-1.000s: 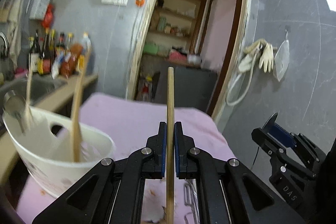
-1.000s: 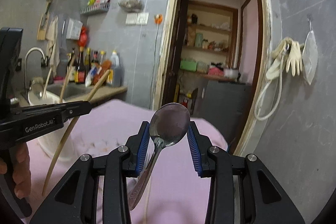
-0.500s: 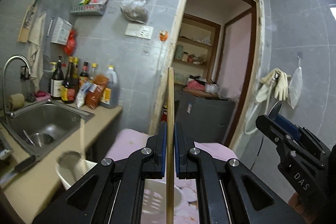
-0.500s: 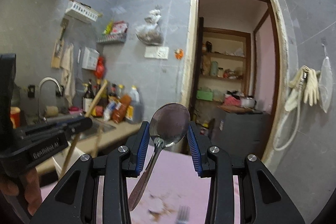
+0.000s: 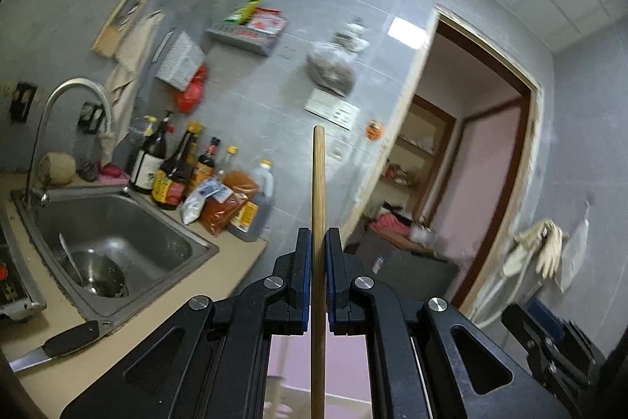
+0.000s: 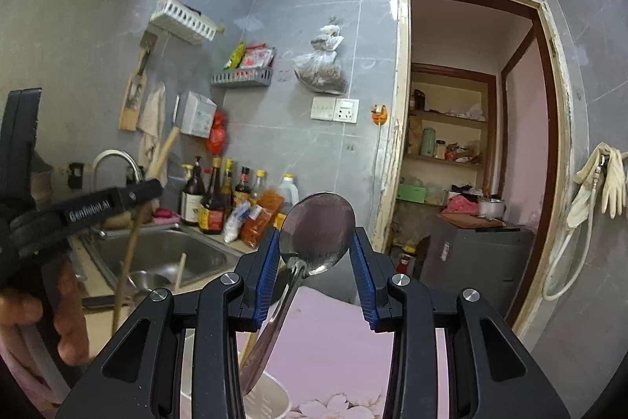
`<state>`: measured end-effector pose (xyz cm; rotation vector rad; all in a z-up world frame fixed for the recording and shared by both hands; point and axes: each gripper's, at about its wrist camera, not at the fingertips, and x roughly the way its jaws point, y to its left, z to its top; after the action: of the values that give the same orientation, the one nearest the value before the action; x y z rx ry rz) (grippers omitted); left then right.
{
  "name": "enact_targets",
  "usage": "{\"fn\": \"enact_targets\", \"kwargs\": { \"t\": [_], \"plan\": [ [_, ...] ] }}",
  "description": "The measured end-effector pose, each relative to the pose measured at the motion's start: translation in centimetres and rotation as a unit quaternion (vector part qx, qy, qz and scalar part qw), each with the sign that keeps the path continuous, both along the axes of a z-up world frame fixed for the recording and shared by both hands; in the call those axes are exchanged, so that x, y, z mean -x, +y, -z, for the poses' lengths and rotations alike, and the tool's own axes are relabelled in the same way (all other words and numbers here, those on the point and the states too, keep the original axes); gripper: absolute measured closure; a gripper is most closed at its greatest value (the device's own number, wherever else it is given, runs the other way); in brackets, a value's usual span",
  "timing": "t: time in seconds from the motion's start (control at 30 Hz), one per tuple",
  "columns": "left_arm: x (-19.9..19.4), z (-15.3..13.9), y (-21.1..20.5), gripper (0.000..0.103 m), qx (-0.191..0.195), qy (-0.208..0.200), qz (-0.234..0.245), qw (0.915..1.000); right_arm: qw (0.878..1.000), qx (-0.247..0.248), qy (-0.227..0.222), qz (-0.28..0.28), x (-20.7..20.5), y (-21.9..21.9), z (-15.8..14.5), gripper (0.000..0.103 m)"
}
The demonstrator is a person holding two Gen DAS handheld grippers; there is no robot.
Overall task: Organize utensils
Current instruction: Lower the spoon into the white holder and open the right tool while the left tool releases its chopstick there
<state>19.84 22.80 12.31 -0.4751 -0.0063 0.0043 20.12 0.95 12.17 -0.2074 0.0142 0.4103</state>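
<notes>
My left gripper (image 5: 318, 242) is shut on a wooden chopstick (image 5: 318, 183) that stands upright between the pads, raised and tilted up toward the wall. It also shows at the left of the right wrist view (image 6: 155, 189). My right gripper (image 6: 316, 240) is shut on a metal spoon (image 6: 317, 230), bowl up, handle slanting down toward a white utensil holder (image 6: 271, 397) on the pink table (image 6: 333, 332). Another wooden stick (image 6: 179, 269) stands near the holder.
A steel sink (image 5: 114, 242) with a bowl and a faucet (image 5: 74, 93) lies left. Sauce bottles (image 5: 176, 171) line the counter. A knife (image 5: 55, 344) lies on the counter edge. A doorway (image 6: 475, 144) opens right, with gloves (image 6: 604, 179) hanging beside it.
Both grippers have tilted upward; the table and white holder have dropped low in the views. The chopstick and spoon stay gripped.
</notes>
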Motion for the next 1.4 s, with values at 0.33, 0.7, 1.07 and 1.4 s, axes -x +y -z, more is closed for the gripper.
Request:
{"fn": "enact_targets", "kwargs": {
  "t": [0.33,0.7,1.07,1.4],
  "plan": [
    [-0.7,2.0,1.7,0.098,0.050,-0.016,-0.018,0.9985,0.998,0.003,0.015,0.056,-0.8,1.5,3.0,0.069],
    [-1.3,2.1,1.8,0.098,0.055,-0.031,-0.039,0.9972,0.998,-0.006,0.042,0.055,-1.8,1.0,4.9,0.069],
    [-1.5,2.3,1.9,0.098,0.057,-0.054,-0.054,0.9954,0.997,-0.021,0.045,0.054,-2.3,0.6,5.5,0.069],
    [-1.1,0.6,2.7,0.098,0.064,-0.073,-0.048,0.9941,0.997,-0.028,0.053,0.051,-2.4,0.4,6.2,0.069]
  ]
}}
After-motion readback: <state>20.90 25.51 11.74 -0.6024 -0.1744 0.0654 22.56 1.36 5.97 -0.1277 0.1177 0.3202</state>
